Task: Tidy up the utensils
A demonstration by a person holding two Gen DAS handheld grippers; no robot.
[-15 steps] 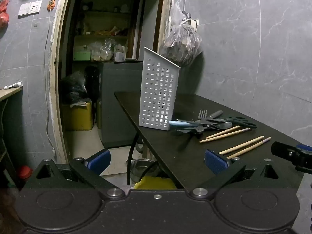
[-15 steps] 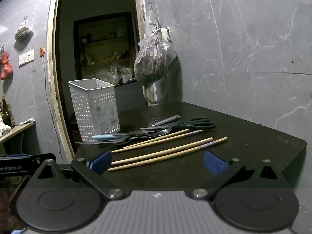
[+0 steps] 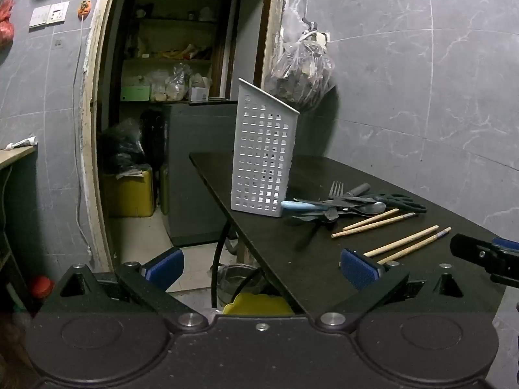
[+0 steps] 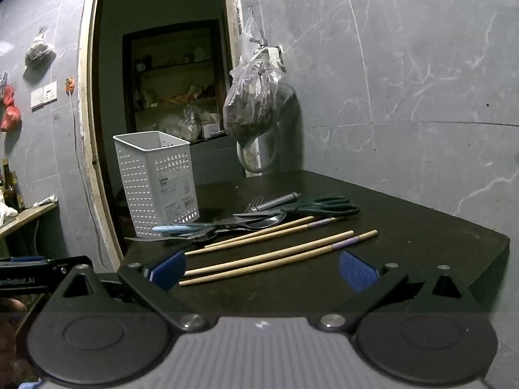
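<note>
A white perforated utensil holder (image 4: 157, 183) (image 3: 264, 159) stands upright near the left edge of a dark table (image 4: 421, 236) (image 3: 292, 259). Beside it lies a pile of utensils: a fork (image 4: 254, 202) (image 3: 336, 189), spoons (image 4: 266, 222), dark-handled scissors (image 4: 324, 206) (image 3: 397, 201) and a blue-handled tool (image 4: 170, 228) (image 3: 300, 205). Several wooden chopsticks (image 4: 269, 259) (image 3: 405, 241) lie in front of the pile. My right gripper (image 4: 262, 270) is open, low over the table's near edge, just short of the chopsticks. My left gripper (image 3: 261, 264) is open beside the table's left edge, with nothing between its fingers.
A plastic bag (image 4: 256, 103) hangs from a wall hook behind the table. A doorway (image 3: 181, 97) at left opens onto shelves and a yellow container (image 3: 129, 191). A metal bowl (image 3: 238, 280) and a yellow object sit on the floor under the table's left edge.
</note>
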